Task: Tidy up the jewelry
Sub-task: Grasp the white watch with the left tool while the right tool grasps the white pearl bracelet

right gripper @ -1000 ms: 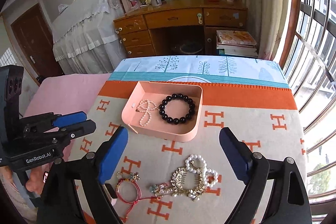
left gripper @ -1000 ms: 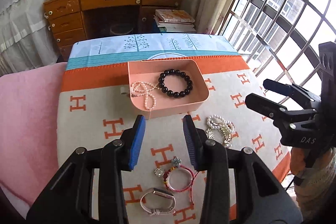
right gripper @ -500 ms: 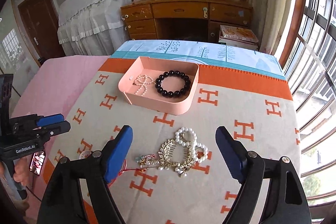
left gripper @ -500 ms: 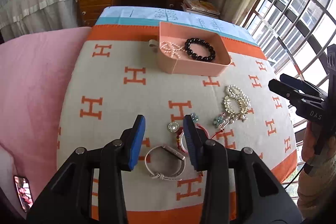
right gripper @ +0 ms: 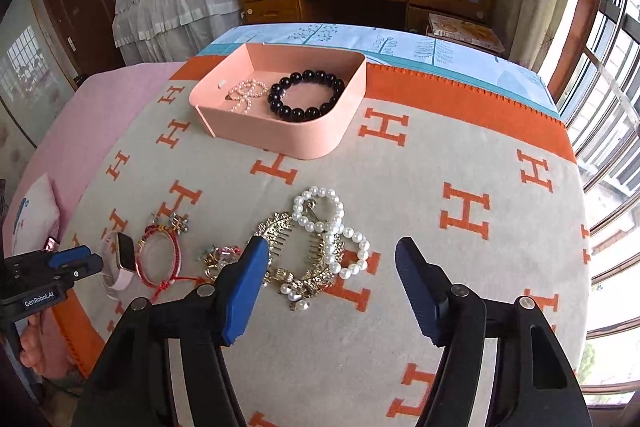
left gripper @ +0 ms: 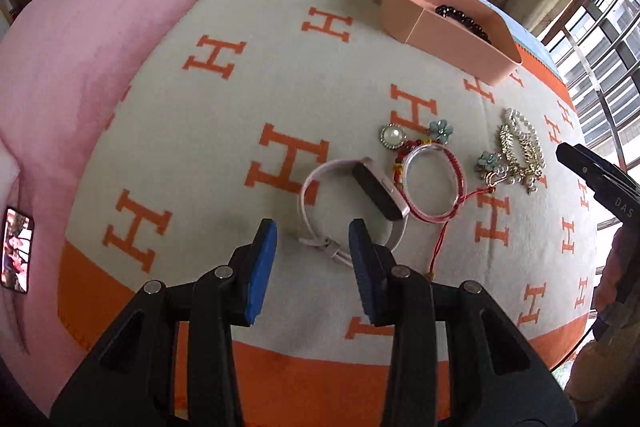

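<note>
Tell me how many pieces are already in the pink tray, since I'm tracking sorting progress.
2: a black bead bracelet on the right side of the pink tray and a small pearl strand on its left. Nothing else shows inside.

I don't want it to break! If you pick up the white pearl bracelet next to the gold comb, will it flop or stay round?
The pearl bracelet would probably sag a bit, since it looks like separate beads on a string. It lies against the gold comb, so the comb's teeth might snag it. The round, glossy beads could slip.
</note>
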`<state>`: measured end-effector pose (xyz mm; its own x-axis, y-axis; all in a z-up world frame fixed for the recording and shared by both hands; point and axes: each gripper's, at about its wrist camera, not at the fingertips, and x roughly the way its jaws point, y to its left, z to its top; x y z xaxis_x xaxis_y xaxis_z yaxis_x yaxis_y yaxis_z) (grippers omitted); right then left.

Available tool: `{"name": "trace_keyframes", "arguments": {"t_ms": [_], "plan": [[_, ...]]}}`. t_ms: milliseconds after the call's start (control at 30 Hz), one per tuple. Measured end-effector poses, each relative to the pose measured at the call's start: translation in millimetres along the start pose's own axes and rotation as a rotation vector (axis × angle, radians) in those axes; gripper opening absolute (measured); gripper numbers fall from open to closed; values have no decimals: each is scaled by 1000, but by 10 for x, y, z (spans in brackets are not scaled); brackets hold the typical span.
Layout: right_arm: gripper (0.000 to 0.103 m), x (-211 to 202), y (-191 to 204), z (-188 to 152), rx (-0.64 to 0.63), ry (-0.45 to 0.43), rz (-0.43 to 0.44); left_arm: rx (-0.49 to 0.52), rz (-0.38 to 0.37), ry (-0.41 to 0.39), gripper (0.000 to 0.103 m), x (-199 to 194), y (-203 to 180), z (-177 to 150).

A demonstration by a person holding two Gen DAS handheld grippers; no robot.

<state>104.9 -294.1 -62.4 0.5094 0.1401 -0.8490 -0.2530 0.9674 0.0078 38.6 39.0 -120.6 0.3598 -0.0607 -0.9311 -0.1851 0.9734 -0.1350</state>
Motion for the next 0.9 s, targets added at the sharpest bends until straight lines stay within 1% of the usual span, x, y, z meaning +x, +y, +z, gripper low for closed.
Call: {"name": "trace_keyframes", "arguments": {"t_ms": [67, 100, 167, 267, 400, 467, 500, 533, 567, 600, 633, 733, 833, 900], "plan": [[59, 94, -22, -49, -19, 8, -11, -18, -2, 13, 34, 32, -21, -35], [58, 133, -24, -75, -25, 11, -13, -24, 1, 11, 34, 35, -28, -35], [51, 205, -37, -98, -28, 15, -7, -36, 16, 3, 34, 47, -56, -48], [48, 285, -47, -93, -25, 15, 6, -62, 18, 20, 34, 103, -91, -46], [46, 386, -39, -19, -24, 10, 20, -68, 42, 10, 34, 125, -153, -21], [41, 452, -15, 22, -36, 14, 16, -79, 51, 4, 34, 132, -165, -9], [40, 480, -2, 42, -43, 19, 15, -83, 56, 0, 33, 133, -165, 0], [38, 516, 13, 57, -49, 23, 13, -84, 68, -5, 27, 135, -168, 5], [37, 540, 30, 70, -57, 22, 9, -84, 83, -11, 18, 140, -171, 15], [36, 566, 44, 76, -63, 27, 10, -85, 93, -15, 16, 144, -164, 23], [31, 597, 52, 84, -65, 33, 14, -90, 86, -20, 16, 150, -152, 38], [27, 629, 58, 87, -63, 27, 12, -108, 79, -39, 14, 154, -115, 69], [17, 616, 39, 79, -48, 21, 5, -127, 78, -54, 13, 160, -55, 97], [14, 598, 8, 69, -30, 17, 15, -128, 79, -61, 13, 168, -40, 115]]}}
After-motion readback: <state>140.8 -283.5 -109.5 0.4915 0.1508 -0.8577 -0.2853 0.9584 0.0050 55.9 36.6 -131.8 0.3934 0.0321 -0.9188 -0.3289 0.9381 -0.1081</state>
